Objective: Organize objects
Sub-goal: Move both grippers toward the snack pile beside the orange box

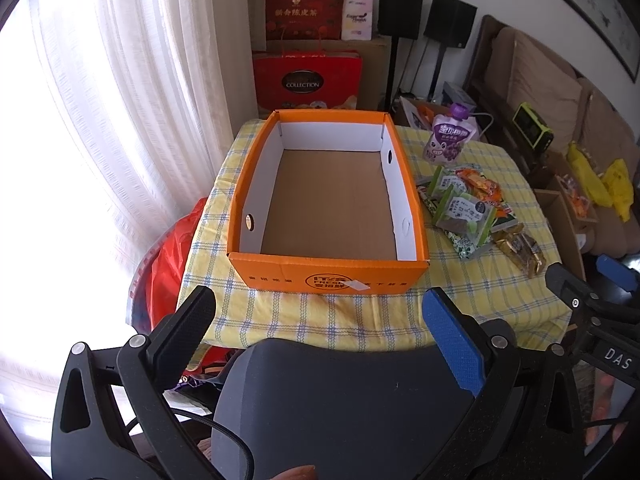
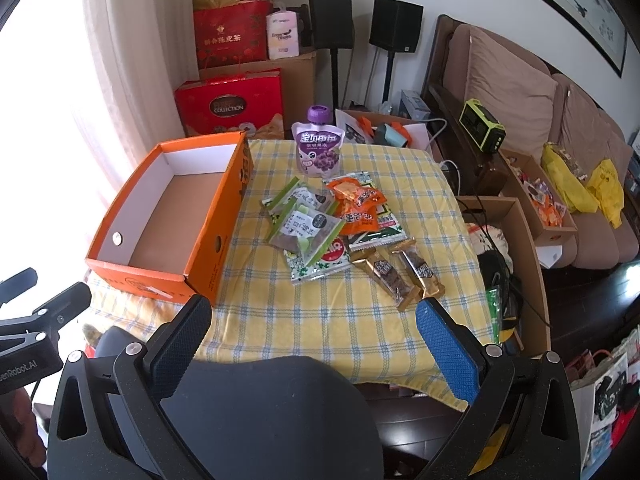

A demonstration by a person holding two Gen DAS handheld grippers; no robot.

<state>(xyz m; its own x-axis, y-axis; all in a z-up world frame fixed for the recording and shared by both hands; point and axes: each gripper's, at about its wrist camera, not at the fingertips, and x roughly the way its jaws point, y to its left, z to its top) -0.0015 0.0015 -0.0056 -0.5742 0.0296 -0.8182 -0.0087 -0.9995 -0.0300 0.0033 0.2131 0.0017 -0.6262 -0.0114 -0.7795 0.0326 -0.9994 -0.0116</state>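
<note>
Both tongs, left (image 1: 320, 308) and right (image 2: 316, 316), hang released and empty over my tabletop (image 2: 360, 320).
Snack packets (image 2: 320, 232) and a purple pouch (image 2: 317, 148) lie beside the orange box (image 1: 332, 276), itself bare inside.

The red gift box (image 2: 230, 108) reads "COLLECTION". The orange box (image 1: 328, 278) front shows "IT'S FRESH". "DAS" is printed on the right gripper (image 1: 618, 360).

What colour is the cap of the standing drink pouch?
Purple. The cap of the pouch shows best in the right wrist view.
</note>
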